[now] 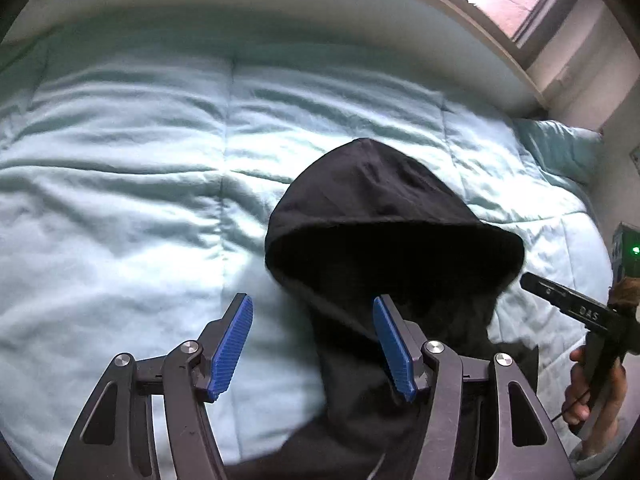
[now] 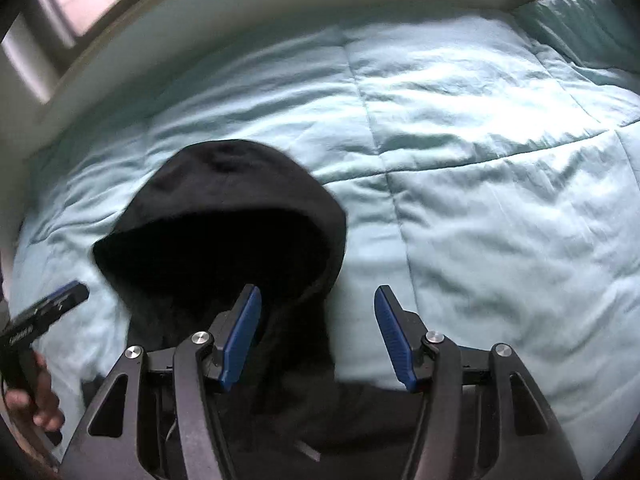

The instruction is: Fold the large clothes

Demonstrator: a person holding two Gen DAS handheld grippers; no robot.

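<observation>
While the bed [image 1: 120,184] with its pale teal quilt fills both views, a black hooded garment [image 1: 380,208] lies on it, hood toward 12 o'clock, body trailing to 6 o'clock beneath the cameras. Hood spread flat and open; no fold visible in what shows. Judgement: task at or near its start, all folds left to do, though body and sleeves are mostly out of frame. Pillow [image 2: 580,24] at 1 o'clock in the right view. Left claw [image 1: 312,344] spread wide, holding nothing. Right claw [image 2: 318,336] likewise wide, empty, over the hood's neck.
</observation>
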